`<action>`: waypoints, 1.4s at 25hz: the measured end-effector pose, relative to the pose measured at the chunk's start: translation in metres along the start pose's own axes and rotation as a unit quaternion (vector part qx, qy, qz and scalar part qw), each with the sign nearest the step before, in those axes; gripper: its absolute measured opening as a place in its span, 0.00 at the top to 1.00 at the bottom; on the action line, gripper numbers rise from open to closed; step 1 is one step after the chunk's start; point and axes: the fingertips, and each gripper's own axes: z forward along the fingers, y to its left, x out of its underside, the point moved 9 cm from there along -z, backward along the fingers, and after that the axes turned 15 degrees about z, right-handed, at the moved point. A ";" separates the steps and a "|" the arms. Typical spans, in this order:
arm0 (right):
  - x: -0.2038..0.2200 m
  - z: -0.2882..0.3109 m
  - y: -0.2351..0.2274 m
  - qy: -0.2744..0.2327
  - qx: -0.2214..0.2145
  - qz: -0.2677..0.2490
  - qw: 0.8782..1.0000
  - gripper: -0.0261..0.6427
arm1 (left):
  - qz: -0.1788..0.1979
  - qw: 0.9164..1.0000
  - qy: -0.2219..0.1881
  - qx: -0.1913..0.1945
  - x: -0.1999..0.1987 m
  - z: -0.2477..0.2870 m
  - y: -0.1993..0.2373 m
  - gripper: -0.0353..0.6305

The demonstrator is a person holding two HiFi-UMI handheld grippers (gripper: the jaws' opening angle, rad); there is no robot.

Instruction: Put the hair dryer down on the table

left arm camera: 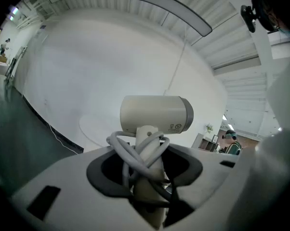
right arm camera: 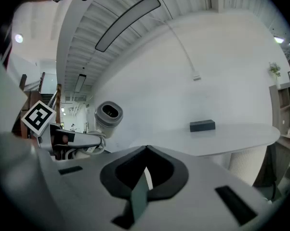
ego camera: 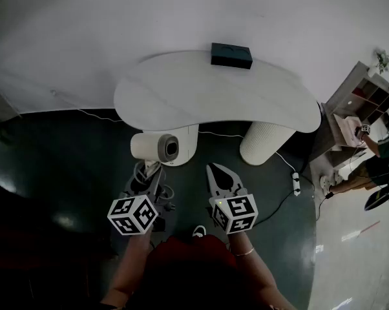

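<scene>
Cream hair dryer [left arm camera: 154, 114] sits clamped in left gripper [left arm camera: 147, 154]; right gripper's [right arm camera: 146, 150] jaws meet.

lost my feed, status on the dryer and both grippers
Left gripper shut on hair dryer; right gripper shut, empty. Dryer not yet on table. Black box at table's far edge.

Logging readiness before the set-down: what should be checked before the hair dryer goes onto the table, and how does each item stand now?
1. Left claw grips the hair dryer by its handle: ok.
2. Cord looped round the handle: ok; whether an end hangs loose: cannot tell.
3. Bare landing spot on the table: ok; only a black box sits at the far edge.
4. Hair dryer above the tabletop: not ok, it is short of the near edge.
5. Right claw shut, empty, apart from the dryer: ok.
</scene>
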 end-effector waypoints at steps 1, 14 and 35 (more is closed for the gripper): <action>0.000 0.001 0.000 0.000 -0.001 0.001 1.000 0.94 | 0.000 1.000 0.002 -0.001 0.001 0.001 0.000 0.63; -0.009 0.014 -0.022 0.003 -0.019 0.008 1.000 0.94 | 0.012 1.000 0.009 -0.011 -0.001 0.020 -0.004 0.63; -0.023 0.060 -0.054 0.015 -0.005 0.019 1.000 0.94 | 0.038 0.998 0.037 -0.013 -0.015 0.086 0.024 0.63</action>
